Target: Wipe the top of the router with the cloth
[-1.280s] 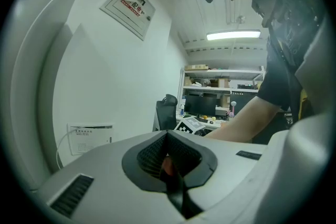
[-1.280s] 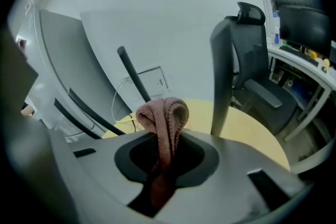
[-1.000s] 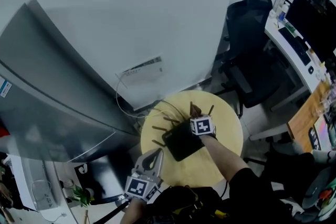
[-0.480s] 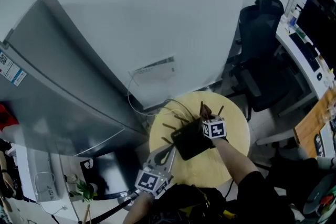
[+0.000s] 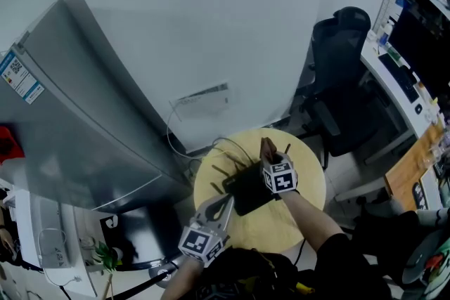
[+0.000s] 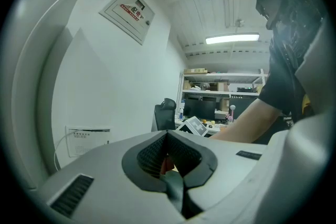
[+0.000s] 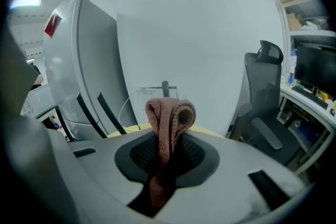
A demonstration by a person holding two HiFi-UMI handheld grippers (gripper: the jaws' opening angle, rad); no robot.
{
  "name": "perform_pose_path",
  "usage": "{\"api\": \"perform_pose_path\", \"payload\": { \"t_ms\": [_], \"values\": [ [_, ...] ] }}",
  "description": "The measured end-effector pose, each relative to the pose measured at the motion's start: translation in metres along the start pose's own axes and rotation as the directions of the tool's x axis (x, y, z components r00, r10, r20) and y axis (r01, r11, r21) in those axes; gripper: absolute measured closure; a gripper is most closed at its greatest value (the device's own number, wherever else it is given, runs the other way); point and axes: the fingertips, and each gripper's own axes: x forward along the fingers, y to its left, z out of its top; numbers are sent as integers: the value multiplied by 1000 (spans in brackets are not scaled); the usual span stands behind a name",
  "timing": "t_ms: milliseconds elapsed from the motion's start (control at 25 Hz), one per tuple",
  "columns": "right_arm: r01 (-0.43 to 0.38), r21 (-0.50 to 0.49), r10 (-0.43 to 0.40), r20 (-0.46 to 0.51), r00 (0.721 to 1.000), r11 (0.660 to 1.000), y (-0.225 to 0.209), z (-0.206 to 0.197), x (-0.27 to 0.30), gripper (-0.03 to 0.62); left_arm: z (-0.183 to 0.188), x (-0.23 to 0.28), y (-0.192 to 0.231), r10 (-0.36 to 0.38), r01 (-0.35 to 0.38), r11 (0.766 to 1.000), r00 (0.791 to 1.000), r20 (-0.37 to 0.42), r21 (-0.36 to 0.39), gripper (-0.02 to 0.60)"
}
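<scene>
Head view: black router [image 5: 245, 192] flat on round yellow desk [image 5: 309, 201]. Right tongs [image 5: 268, 158] stretched over its far edge, pressed together on a folded reddish-brown cloth [image 5: 266, 146]. Pinched low, loop proud of the tips, likely for soft bulk, not plastic, against the casing. Right gripper view: same cloth standing up out of the closed tongs, dark antennas [image 7: 110, 113] behind. Actual contact of cloth with router top not readable from above. Left tongs [image 5: 223, 204] at near-left desk edge, pressed together, nothing gripped, tips aimed at the router, probably ready to steady it. Reddish speck in their gap, perhaps the cloth seen beyond.
</scene>
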Motion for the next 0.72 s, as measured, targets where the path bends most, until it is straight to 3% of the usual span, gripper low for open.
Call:
{"api": "perform_pose_path", "payload": {
  "t_ms": [560,720],
  "values": [
    [-15,-64,25,166,986,998,16,45,-44,528,14,-7,-21,-40,40,999,999,14,-8,580],
    [-16,-69,28,181,983,997,19,37,-63,528,10,3,-30,-72,72,997,997,10,-5,580]
  ]
}}
